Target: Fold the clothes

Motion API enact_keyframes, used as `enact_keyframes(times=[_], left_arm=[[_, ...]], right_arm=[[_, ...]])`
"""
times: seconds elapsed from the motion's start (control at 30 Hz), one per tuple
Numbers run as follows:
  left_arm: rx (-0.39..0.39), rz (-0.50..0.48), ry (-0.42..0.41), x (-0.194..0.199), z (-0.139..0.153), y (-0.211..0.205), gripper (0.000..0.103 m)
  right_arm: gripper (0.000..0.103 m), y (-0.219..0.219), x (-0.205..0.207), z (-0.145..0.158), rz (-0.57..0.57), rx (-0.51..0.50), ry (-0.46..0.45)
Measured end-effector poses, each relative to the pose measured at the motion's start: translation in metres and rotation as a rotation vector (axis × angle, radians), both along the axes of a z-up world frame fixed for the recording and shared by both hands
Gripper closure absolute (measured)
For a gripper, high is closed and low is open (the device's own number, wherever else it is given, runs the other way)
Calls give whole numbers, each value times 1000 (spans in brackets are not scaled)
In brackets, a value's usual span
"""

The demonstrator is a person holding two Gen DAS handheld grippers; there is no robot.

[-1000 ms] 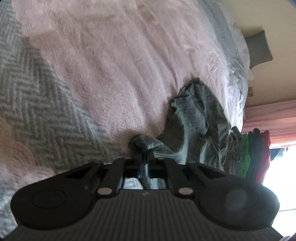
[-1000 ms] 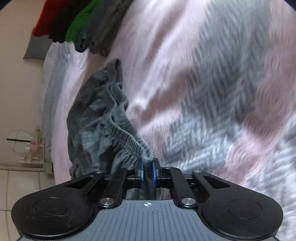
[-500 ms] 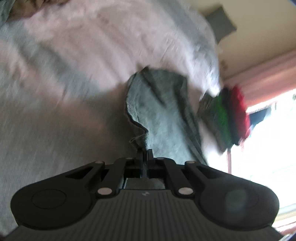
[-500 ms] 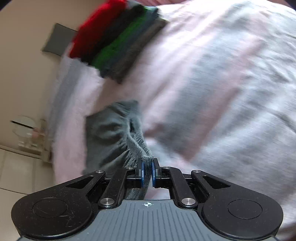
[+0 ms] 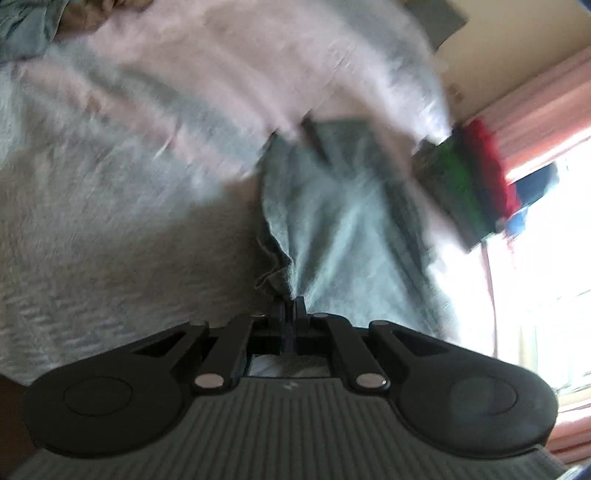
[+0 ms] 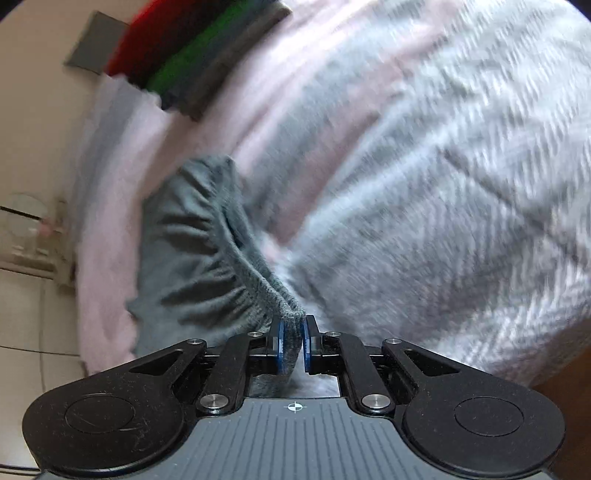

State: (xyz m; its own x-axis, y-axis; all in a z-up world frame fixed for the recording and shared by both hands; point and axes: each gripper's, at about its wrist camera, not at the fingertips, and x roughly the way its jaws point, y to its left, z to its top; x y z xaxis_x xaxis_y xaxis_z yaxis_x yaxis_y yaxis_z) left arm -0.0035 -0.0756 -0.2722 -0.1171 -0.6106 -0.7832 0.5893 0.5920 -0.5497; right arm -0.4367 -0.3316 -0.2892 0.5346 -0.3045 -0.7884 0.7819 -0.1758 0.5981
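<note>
A grey garment (image 5: 343, 221) hangs stretched above the bed, and both views are blurred by motion. My left gripper (image 5: 291, 306) is shut on one edge of the garment, which spreads away from the jaws toward the far right. In the right wrist view, my right gripper (image 6: 291, 332) is shut on the grey garment (image 6: 192, 251) at its ribbed elastic waistband (image 6: 258, 277), which runs up and left from the blue pads (image 6: 279, 343).
A pink and grey patterned bedspread (image 6: 424, 184) covers the bed (image 5: 110, 184) below. A stack of folded clothes (image 5: 469, 177) in red, green and dark colours (image 6: 192, 55) lies at the far edge. Crumpled clothes (image 5: 44, 22) sit at the top left. A bright window (image 5: 546, 258) is on the right.
Both grippers have lifted and swung with the grey garment, pulling it from a crumpled heap into a flatter spread. The folded stack has come further into view.
</note>
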Motion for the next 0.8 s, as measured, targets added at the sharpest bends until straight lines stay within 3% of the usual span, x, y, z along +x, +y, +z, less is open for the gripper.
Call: enact_keyframes(times=[0.03,0.07,0.1,0.13,0.27,0.43,0.57,0.63,0.8], left_arm=[[33,3,1,0,-9,0,100],[67,7,1,1,-17,-1,100],[100,10,1,1,-26,-1,101],[110,4,-12,3,-24,-1,101],[148,-21,-70,9,-11,-2,91],[126,-19,-142,37,17,-17,89],[63,-55,-192,62,27,-74,84],[28,-88,-201,74,28,-109,84],[-35,-197,-208,87,22,-185,84]], right_arm=[[91,0,1,-6,4,16,13],[77,0,2,-6,13,13,31],[52,-1,3,-4,22,7,50],[45,-2,3,-3,32,0,70],[45,-5,6,3,69,-26,147],[45,-28,-9,15,68,-103,150],[46,-66,-7,20,63,-161,113],[60,-89,2,19,80,-189,75],[60,-137,38,12,150,-235,32]])
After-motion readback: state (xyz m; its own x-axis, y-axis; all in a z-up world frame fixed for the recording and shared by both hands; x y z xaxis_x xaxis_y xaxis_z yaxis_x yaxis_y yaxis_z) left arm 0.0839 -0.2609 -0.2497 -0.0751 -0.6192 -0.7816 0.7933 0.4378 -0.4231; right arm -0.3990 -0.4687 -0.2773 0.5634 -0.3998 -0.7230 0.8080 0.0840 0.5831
